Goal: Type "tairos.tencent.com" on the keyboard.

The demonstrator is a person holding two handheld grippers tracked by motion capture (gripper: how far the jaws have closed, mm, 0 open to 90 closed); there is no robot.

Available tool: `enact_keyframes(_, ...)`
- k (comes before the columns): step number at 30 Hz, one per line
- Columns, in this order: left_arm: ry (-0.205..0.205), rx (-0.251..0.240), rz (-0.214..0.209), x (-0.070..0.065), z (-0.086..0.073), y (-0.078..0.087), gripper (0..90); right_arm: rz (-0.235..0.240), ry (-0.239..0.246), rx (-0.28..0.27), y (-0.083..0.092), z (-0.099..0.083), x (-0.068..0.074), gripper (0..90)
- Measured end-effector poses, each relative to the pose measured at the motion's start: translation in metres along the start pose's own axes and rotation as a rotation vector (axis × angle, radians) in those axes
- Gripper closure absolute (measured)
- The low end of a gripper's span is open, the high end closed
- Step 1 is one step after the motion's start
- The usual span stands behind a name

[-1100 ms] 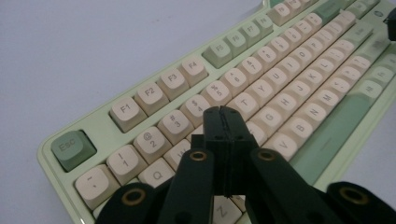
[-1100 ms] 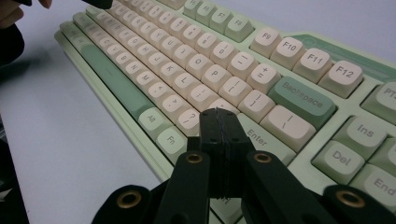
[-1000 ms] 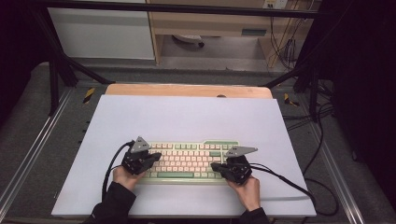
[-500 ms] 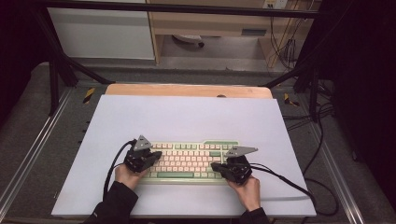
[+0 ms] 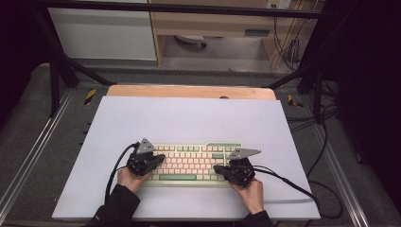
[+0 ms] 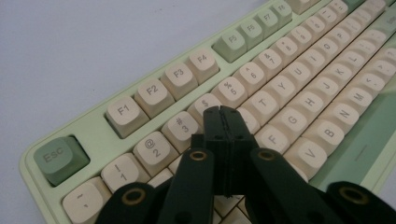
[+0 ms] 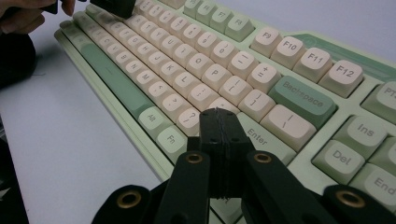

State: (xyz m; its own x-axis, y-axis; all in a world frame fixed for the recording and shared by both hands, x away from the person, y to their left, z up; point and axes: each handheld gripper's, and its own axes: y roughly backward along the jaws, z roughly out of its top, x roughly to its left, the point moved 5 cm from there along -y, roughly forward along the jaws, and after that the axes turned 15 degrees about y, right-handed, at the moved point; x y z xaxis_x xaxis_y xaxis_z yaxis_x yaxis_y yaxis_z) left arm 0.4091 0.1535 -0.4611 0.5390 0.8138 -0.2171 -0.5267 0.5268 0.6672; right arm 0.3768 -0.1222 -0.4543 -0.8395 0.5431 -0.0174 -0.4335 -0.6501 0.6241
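A pale green keyboard [image 5: 191,161] with cream and green keys lies near the front of a white board [image 5: 189,118]. My left gripper [image 5: 160,159] hovers over the keyboard's left end, jaws shut with nothing between them. In the left gripper view its tips [image 6: 223,112] sit just above the cream keys [image 6: 264,100] near the number row. My right gripper [image 5: 218,169] is over the keyboard's right end, also shut and empty. In the right gripper view its tips [image 7: 218,113] are close over the keys beside Enter [image 7: 261,135], below the green Backspace key [image 7: 302,93]. Whether either tip touches a key I cannot tell.
The board rests on a wooden table [image 5: 189,91] inside a dark metal frame [image 5: 56,71]. Black cables [image 5: 293,182] trail from the right gripper over the board's right edge. In the right gripper view the other hand [image 7: 32,11] shows at the keyboard's far end.
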Motion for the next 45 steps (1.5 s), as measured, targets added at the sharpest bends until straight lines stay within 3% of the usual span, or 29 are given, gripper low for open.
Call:
enact_keyframes(30, 0.000, -0.035, -0.039, -0.001, -0.010, 0.026, 90.0, 0.018, -0.007, -0.026, 0.001, 0.007, 0.004, 90.0)
enact_keyframes(45, 0.024, -0.052, -0.034, 0.008, -0.016, 0.038, 90.0, 0.071, 0.034, -0.022, -0.021, 0.031, 0.024, 90.0)
